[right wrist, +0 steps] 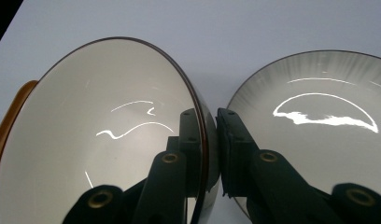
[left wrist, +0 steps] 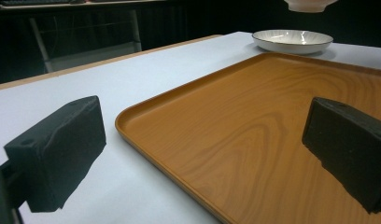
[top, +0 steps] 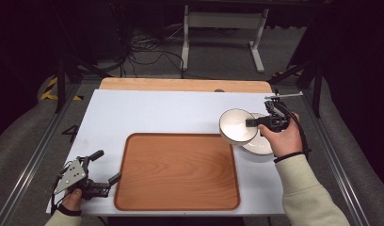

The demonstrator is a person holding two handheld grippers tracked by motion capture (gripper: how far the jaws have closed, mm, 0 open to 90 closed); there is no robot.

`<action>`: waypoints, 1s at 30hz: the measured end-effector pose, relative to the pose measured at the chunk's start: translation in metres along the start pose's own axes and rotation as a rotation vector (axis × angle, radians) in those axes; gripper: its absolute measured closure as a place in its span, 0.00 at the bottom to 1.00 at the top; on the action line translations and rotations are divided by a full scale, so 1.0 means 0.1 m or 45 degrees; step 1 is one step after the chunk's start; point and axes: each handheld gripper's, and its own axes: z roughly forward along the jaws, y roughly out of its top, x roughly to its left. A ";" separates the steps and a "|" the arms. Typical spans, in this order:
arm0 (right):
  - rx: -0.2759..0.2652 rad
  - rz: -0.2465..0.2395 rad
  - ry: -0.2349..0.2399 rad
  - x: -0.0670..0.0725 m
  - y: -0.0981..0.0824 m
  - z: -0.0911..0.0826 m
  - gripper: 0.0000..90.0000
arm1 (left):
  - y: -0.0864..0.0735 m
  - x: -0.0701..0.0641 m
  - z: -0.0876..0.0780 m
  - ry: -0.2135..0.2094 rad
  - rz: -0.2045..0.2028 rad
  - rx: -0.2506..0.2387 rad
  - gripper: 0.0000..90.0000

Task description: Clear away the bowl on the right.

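The wooden tray point(top: 177, 172) lies mid-table, the white plate point(top: 260, 145) just off its far right corner. Above that corner the right gripper point(top: 249, 123) pinches the bowl point(top: 236, 126) by its rim wall, clear of the table. The bowl is probably stiff, glossy and breakable, so a rim hold could slip; the left gripper point(top: 107, 165), left of the tray, stands spread and empty.

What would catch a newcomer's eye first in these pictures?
The white bowl, pinched at its rim by the right gripper and lifted off the table at the right, just past the tray's far right corner. Below and beside it a white plate lies on the table. The big wooden tray sits empty in the middle, with the left gripper open at its left edge.
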 end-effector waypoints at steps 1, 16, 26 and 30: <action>0.003 -0.011 0.006 0.04 0.00 0.00 0.91 | 0.00 0.00 0.00 -0.001 0.001 0.003 0.00; 0.045 -0.124 0.083 0.52 -0.02 0.03 0.91 | 0.00 0.00 0.00 -0.002 0.003 0.004 0.00; 0.078 -0.195 0.150 0.83 -0.07 0.08 0.90 | 0.00 0.00 0.00 -0.002 0.004 0.006 0.00; 0.083 -0.211 0.166 0.91 -0.08 0.10 0.90 | 0.00 0.00 0.00 -0.003 0.005 0.006 0.00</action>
